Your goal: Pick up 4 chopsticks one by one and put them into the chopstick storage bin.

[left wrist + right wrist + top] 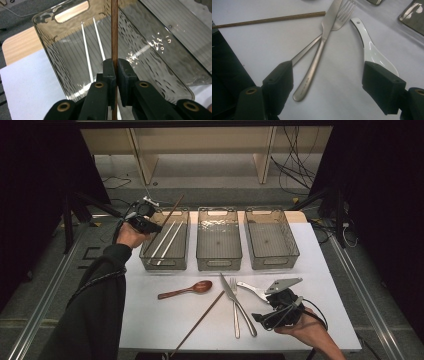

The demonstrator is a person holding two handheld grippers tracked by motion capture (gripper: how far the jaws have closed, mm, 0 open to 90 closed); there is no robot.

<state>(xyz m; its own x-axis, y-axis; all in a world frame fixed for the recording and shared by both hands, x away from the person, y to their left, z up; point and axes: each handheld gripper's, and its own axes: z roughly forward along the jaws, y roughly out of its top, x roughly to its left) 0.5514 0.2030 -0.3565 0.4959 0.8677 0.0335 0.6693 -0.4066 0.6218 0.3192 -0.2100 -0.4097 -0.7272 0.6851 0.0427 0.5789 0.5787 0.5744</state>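
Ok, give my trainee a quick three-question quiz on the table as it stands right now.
1. True or false: the left gripper is shut on a brown chopstick.
2. How many clear bins stand in the row?
3. Which lies between the right gripper's open jaws: A) wooden spoon, B) knife handle, C) brown chopstick?

Key: 1 true. 2 three; the left bin already has two white chopsticks. 3 B.

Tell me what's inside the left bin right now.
Two white chopsticks lie on the floor of the left bin. The left gripper holds a brown chopstick above them; its jaws hide the bin's near end.
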